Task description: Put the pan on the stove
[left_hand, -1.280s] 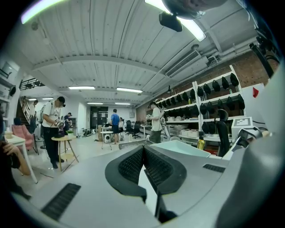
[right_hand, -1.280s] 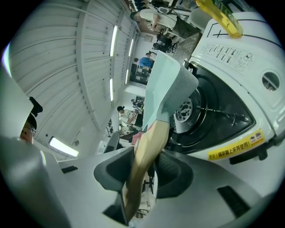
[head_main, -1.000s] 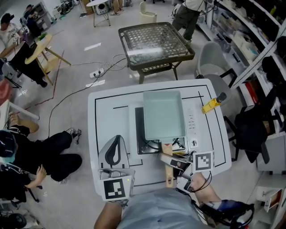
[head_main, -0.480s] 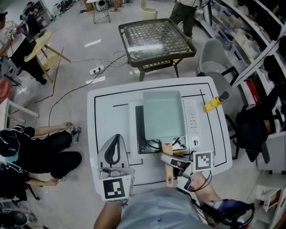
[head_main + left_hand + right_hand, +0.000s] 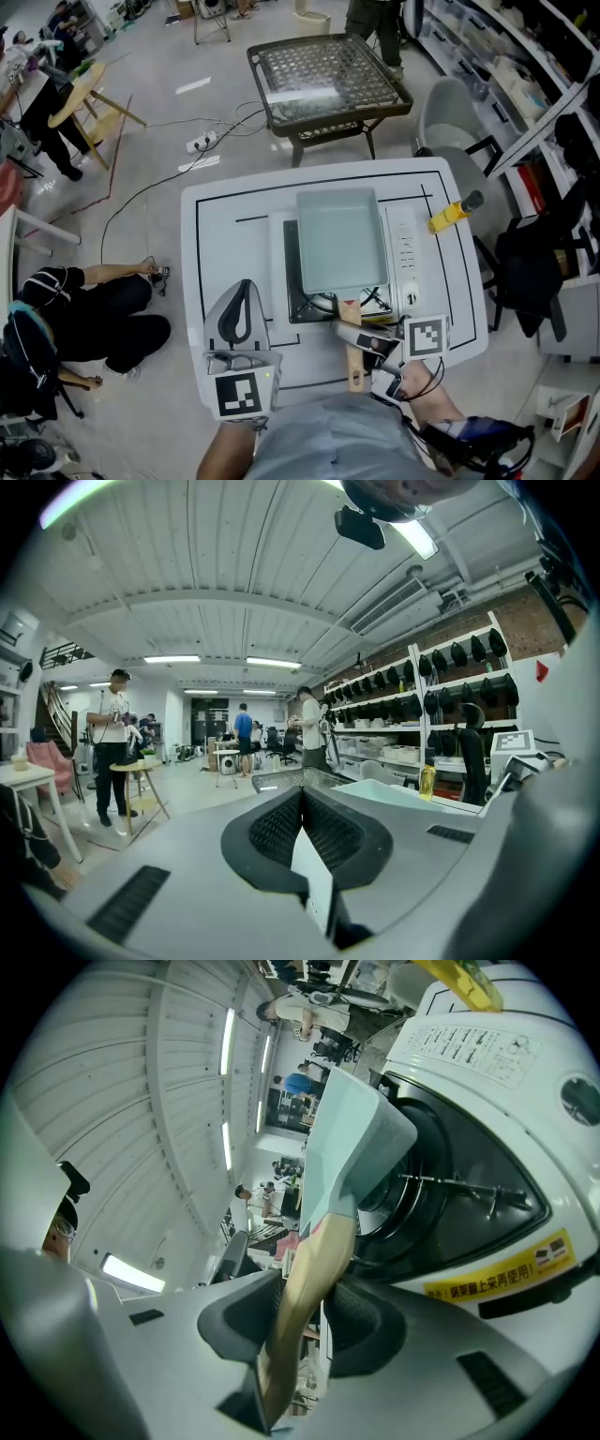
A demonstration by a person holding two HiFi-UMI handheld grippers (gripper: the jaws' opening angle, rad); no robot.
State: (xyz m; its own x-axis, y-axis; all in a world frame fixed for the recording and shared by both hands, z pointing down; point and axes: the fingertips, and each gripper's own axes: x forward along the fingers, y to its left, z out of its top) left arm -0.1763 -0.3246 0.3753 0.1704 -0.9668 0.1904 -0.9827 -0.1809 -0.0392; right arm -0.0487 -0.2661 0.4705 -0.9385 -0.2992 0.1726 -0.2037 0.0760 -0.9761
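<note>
A pale green rectangular pan [image 5: 339, 239] sits on the white portable stove [image 5: 401, 253] in the middle of the white table [image 5: 216, 225]. Its wooden handle [image 5: 353, 352] points toward me. My right gripper [image 5: 361, 342] is shut on that handle. The right gripper view shows the handle [image 5: 305, 1288] pinched between the dark pads, with the pan [image 5: 352, 1138] over the burner [image 5: 450, 1194]. My left gripper [image 5: 242, 289] rests on the table left of the stove. It is shut and holds nothing, as the left gripper view [image 5: 302, 832] shows.
A yellow bottle [image 5: 448, 214] lies near the table's right edge. Beyond the table stand a metal mesh table [image 5: 323, 84] and a grey chair [image 5: 445, 122]. A person sits on the floor at the left [image 5: 84, 319]. Shelves line the right wall.
The pan and both grippers have stayed put. Only the people in the background and the person on the floor have shifted.
</note>
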